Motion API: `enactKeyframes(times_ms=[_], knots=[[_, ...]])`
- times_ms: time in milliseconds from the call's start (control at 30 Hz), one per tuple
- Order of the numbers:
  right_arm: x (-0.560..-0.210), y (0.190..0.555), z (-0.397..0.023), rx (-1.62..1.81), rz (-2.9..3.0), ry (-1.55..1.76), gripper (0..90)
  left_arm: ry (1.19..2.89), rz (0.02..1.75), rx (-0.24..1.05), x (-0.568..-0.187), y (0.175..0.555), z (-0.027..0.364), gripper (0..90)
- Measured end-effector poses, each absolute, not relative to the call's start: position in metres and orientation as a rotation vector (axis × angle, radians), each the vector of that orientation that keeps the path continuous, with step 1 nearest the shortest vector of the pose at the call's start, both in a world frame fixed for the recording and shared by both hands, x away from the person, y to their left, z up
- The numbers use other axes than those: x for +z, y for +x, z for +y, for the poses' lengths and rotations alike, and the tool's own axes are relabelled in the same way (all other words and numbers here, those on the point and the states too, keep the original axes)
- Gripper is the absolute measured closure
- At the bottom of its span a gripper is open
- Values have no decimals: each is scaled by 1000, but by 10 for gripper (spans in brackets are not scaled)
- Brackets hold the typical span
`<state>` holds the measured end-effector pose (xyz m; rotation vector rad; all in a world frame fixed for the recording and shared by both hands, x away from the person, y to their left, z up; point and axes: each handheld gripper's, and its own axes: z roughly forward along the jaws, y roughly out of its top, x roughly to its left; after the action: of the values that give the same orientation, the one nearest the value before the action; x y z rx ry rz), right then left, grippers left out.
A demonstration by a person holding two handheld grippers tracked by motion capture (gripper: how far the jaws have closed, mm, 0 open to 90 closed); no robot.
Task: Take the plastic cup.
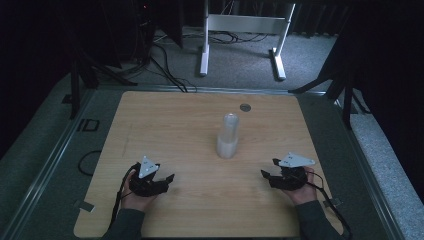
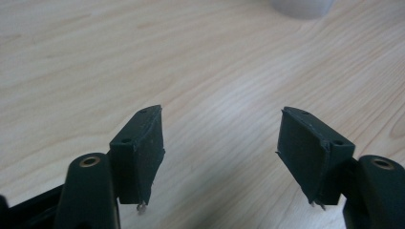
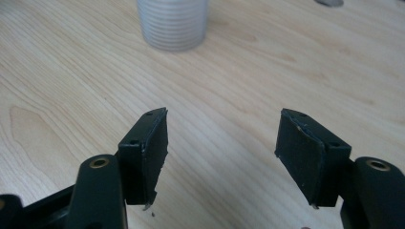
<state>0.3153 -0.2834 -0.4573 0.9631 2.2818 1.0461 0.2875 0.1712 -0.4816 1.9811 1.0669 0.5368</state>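
A tall, pale, ribbed cup stack (image 1: 228, 136) stands upright on the table (image 1: 165, 120), ahead of both grippers and between them, its long axis vertical. From the right gripper (image 1: 272, 174) it lies ahead and to the left; in the right gripper view its base (image 3: 173, 21) sits left of the line between the jaws. From the left gripper (image 1: 162, 181) it lies ahead and to the right, its base (image 2: 302, 5) near that view's top edge. Both grippers rest low near the table with jaws spread wide and holding nothing. The right gripper looks slightly nearer, so a reach from there seems likelier. A small grey disc (image 1: 245, 107) lies beyond the stack.
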Motion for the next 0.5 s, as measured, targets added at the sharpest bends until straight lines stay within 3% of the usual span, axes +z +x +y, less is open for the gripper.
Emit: enactKeyframes(times_ms=[500], knots=[[-431,330,-263,1068,2294,838,410,1987,985,488,-474,300,148,360]])
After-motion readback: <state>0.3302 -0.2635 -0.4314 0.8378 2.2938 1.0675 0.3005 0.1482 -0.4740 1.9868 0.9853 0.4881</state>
